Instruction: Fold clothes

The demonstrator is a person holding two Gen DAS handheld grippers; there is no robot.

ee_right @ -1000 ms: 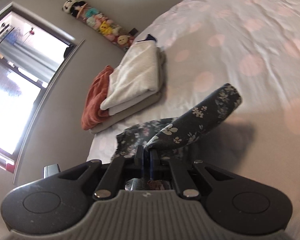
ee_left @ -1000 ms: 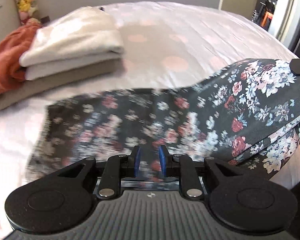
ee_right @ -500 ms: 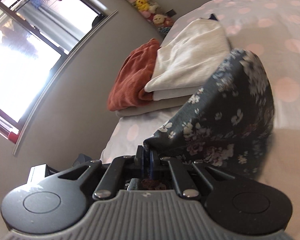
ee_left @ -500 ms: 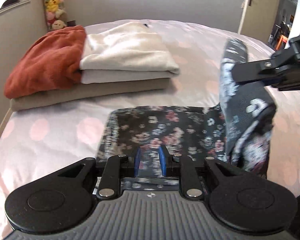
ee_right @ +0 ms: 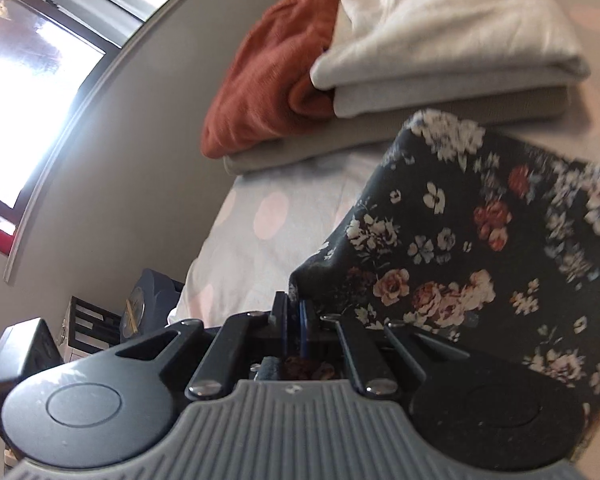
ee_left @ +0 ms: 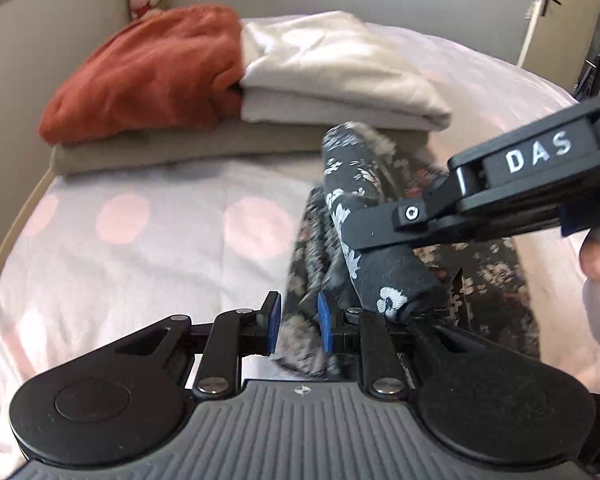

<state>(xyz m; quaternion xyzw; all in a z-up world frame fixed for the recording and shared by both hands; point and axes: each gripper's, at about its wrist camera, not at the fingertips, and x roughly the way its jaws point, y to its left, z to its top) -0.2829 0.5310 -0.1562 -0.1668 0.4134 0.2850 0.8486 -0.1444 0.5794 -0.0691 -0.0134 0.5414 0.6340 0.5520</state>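
- Floral garment (ee_left: 384, 276): dark fabric with a flower print, lying partly on the spotted bedspread (ee_left: 140, 248) and partly lifted; in the left wrist view one portion is doubled over into a thick roll that rises above the flatter layer beneath, which suggests a fold being carried across
- Left gripper (ee_left: 299, 324): blue pads stand a little apart with a bunched edge of the garment between them; whether they truly bite the cloth or only flank it cannot be told (the fabric is blurred here)
- Right gripper (ee_right: 294, 322): pads pressed nearly together, pinching a corner of the garment, whose printed panel hangs off to the right of the fingers; seen from the left wrist view it reaches in from the right over the roll, held high so the lifted layer clears the lower one
- Folded stack (ee_left: 332, 92): cream and beige pieces squared on one another, a rust-red item (ee_left: 152, 76) leaning beside them, near the wall at the bed's far edge (likely the resting place for finished pieces, a judgement only)
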